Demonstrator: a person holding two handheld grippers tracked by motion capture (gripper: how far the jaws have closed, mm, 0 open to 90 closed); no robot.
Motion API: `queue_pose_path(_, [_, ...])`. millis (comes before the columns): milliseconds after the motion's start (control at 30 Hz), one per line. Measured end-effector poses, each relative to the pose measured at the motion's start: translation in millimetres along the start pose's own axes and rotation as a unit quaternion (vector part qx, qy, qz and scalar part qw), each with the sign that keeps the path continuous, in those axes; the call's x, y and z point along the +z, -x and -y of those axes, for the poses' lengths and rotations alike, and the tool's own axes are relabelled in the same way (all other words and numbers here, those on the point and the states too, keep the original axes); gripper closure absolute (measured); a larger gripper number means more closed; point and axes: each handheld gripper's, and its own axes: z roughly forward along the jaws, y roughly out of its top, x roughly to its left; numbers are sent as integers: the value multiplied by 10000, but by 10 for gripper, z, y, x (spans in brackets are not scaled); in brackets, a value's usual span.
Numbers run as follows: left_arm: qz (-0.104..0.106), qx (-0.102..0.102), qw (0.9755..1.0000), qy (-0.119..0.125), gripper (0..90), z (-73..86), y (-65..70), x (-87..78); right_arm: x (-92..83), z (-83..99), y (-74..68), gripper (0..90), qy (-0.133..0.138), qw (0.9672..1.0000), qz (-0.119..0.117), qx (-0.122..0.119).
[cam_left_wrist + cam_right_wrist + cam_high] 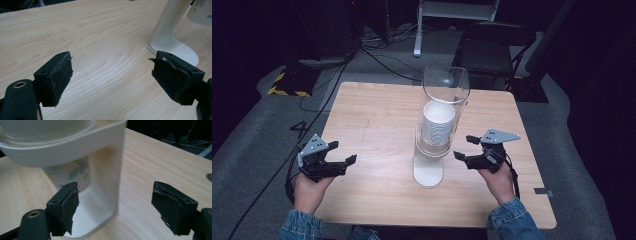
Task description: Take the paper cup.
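Landmark: a cup dispenser [430, 150] stands on the worktop [377, 115], on a white foot with a white upright, a clear tube on top, and a stack of paper cups [437, 125] inside the tube.
Task thing: the lowest cup [72, 173] of the stack hangs out under the dispenser's white collar, printed with a flower pattern, above the dispenser's foot and clear of it.
Left claw [337, 155]: released, jaws wide apart with nothing between them, well to the left of the dispenser and pointing towards its foot.
Right claw [467, 147]: released, jaws apart and empty, just to the right of the dispenser, level with its collar; in the right gripper view one jaw sits in front of the hanging cup without touching it.
Step in hand: most likely the approach, with the right claw lining up on the hanging cup; no grasp has been made.
Next move calls for: bringing the right claw in under the collar so that both pads straddle the cup wall, pinching lightly so the paper is not crushed, then pulling straight down away from the collar.
Risk: the dispenser may tip or slide; the left claw could steady its upright.
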Motion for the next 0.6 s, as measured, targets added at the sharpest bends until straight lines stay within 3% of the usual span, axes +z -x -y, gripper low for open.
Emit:
queue_pose_path(267, [-25,-95,10000,7,163,33,-17,-13,155,-58,-213,216,-39,9982,-565,-218])
queue_pose_path(467, [-25,-68,10000,-61,166,49,-5,21,282,-86,-360,187,-108,9964,-752,-382])
queue_pose_path(600, [-7,-36,9999,-98,166,52,4,44,358,-100,-414,163,-41,9970,-687,-357])
